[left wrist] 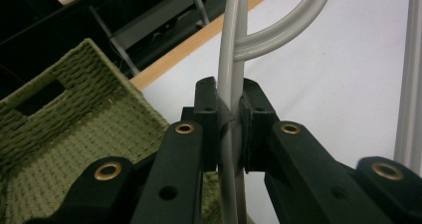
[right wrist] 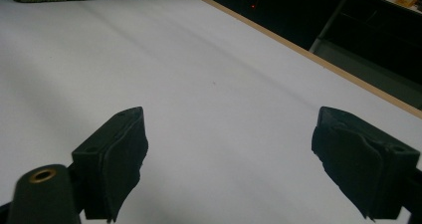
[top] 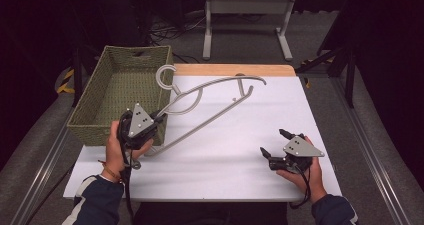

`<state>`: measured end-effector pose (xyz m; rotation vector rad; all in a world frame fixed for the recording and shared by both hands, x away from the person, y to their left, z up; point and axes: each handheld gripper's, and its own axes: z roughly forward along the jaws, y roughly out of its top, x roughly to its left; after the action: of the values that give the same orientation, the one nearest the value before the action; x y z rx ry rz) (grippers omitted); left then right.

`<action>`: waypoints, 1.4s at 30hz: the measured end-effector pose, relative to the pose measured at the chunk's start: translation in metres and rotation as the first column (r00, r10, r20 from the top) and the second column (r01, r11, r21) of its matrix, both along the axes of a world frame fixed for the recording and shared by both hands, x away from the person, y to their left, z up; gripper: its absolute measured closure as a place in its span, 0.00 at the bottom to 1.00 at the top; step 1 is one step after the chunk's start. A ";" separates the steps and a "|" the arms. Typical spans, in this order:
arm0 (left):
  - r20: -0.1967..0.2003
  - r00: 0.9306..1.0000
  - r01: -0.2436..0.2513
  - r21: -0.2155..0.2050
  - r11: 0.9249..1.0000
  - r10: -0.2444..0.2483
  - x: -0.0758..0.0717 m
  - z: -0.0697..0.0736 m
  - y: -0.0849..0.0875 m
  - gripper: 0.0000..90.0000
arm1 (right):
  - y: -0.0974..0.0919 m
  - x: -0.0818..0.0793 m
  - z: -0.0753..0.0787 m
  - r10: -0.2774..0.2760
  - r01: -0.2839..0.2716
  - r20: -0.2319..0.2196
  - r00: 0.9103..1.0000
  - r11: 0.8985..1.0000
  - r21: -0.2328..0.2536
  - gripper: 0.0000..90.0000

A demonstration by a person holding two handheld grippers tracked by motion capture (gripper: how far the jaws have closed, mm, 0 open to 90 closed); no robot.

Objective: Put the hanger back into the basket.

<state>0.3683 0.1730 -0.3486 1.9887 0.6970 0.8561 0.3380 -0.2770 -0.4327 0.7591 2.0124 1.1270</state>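
A grey clothes hanger [top: 210, 102] is held up off the white table [top: 230, 150], its hook [top: 165, 75] over the right rim of the green woven basket [top: 117, 92]. My left gripper [top: 159, 119] is shut on the hanger's thin bar near the neck. In the left gripper view the two pads [left wrist: 249, 119] pinch the grey hanger bar [left wrist: 228, 74] between them. My right gripper [top: 274, 144] rests low at the table's front right, jaws wide apart. Its pads [right wrist: 119, 159] frame bare white tabletop [right wrist: 214, 84] with nothing between them.
The green basket [left wrist: 59, 134] stands at the table's left side, with nothing visible inside it. A wooden strip [top: 235, 70] edges the table's far side. A white metal frame [top: 245, 20] stands on the floor beyond. Open tabletop lies between the two hands.
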 end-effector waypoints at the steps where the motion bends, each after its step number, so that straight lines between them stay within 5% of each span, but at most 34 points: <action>1: -0.004 1.000 -0.006 -0.007 1.000 0.006 0.000 0.001 0.002 0.90 | 0.000 0.000 0.000 0.004 -0.004 0.000 1.000 1.000 -0.002 0.16; 10: 0.000 0.999 -0.051 -0.079 0.996 0.051 0.004 0.011 0.027 0.90 | 0.002 0.001 -0.002 0.006 -0.006 -0.012 1.000 1.000 -0.004 0.16; 18: -0.039 0.994 -0.105 -0.132 0.986 0.101 0.026 0.024 0.057 0.90 | 0.004 0.001 -0.005 0.015 -0.016 -0.029 0.999 1.000 -0.015 0.16; 31: -0.059 0.982 -0.186 -0.148 0.971 0.179 0.063 0.039 0.094 0.90 | 0.007 0.003 -0.008 0.016 -0.018 -0.047 0.999 0.999 -0.027 0.16; 42: -0.060 0.967 -0.253 -0.122 0.960 0.248 0.091 0.035 0.110 0.90 | 0.008 0.004 -0.011 0.013 -0.015 -0.052 0.999 0.999 -0.038 0.17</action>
<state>0.4592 0.2834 -0.3137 1.8336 1.0213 0.8924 0.3421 -0.2687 -0.4432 0.7624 2.0798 1.0835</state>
